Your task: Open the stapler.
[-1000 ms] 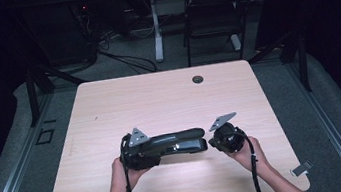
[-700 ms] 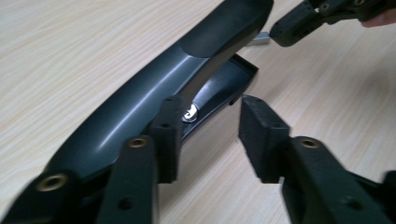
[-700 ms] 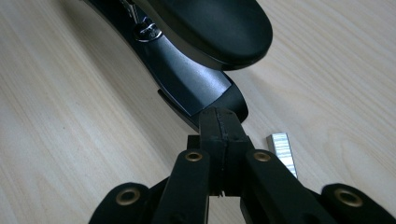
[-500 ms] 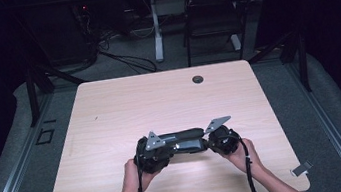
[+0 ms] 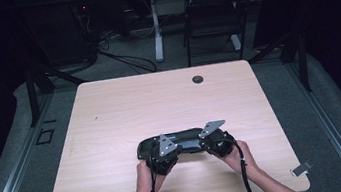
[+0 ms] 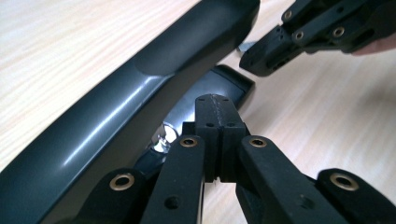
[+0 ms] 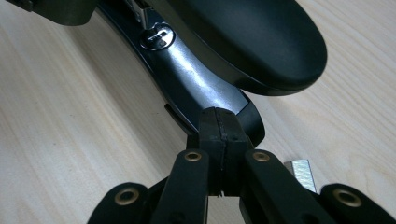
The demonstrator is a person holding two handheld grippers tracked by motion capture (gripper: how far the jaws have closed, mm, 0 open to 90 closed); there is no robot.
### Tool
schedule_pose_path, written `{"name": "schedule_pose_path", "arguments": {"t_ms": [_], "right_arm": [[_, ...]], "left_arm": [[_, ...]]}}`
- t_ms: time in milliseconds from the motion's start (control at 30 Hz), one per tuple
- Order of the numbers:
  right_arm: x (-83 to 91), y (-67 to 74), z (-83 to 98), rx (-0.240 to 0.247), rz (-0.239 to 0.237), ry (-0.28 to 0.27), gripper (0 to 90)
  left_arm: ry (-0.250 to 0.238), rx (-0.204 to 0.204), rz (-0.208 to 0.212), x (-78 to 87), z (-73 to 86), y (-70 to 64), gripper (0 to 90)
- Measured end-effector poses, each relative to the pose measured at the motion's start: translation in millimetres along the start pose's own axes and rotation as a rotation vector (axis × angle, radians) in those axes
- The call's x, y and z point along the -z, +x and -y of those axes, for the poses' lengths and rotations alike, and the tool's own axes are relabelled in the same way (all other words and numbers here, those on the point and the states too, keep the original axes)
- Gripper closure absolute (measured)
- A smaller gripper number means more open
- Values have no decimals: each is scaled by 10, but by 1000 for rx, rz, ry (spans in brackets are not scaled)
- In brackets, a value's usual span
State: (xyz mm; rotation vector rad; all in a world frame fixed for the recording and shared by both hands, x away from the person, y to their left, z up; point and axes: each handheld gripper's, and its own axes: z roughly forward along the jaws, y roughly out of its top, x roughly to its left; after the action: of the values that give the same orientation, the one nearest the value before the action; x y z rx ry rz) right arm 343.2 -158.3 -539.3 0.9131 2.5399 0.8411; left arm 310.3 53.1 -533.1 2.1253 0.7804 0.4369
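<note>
At the near edge of the pale wood-grain table (image 5: pixel 112 124), a person's left hand (image 5: pixel 145 180) and right hand (image 5: pixel 240 154) each hold a matte black gripper. The left gripper (image 6: pixel 215 105) has its jaws pressed flat together with nothing between them, their ribbed tips resting against the lower arm of a long stapler (image 5: pixel 185 141). The right gripper (image 7: pixel 219 122) is likewise closed tight on itself, its tips touching the rounded glossy end of the stapler's base. Beside that end lies a small silvery block of staples (image 7: pixel 301 172), flat on the wood. The stapler lies between the two grippers at the near middle of the table, dark grey, smooth and curved, its top arm lifted away from the base. Farther off, a round dark grommet hole (image 5: pixel 198 79) sits near the far edge.
</note>
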Motion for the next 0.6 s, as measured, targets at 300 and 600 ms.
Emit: {"name": "schedule_pose_path", "arguments": {"t_ms": [300,600], "right_arm": [[-57,-28,9,0,-2,-13,900],[-141,-10,42,9,-2,1,900]], "left_arm": [[27,39,16,-253,27,-57,900],[11,52,-10,-424,54,-105,900]]}}
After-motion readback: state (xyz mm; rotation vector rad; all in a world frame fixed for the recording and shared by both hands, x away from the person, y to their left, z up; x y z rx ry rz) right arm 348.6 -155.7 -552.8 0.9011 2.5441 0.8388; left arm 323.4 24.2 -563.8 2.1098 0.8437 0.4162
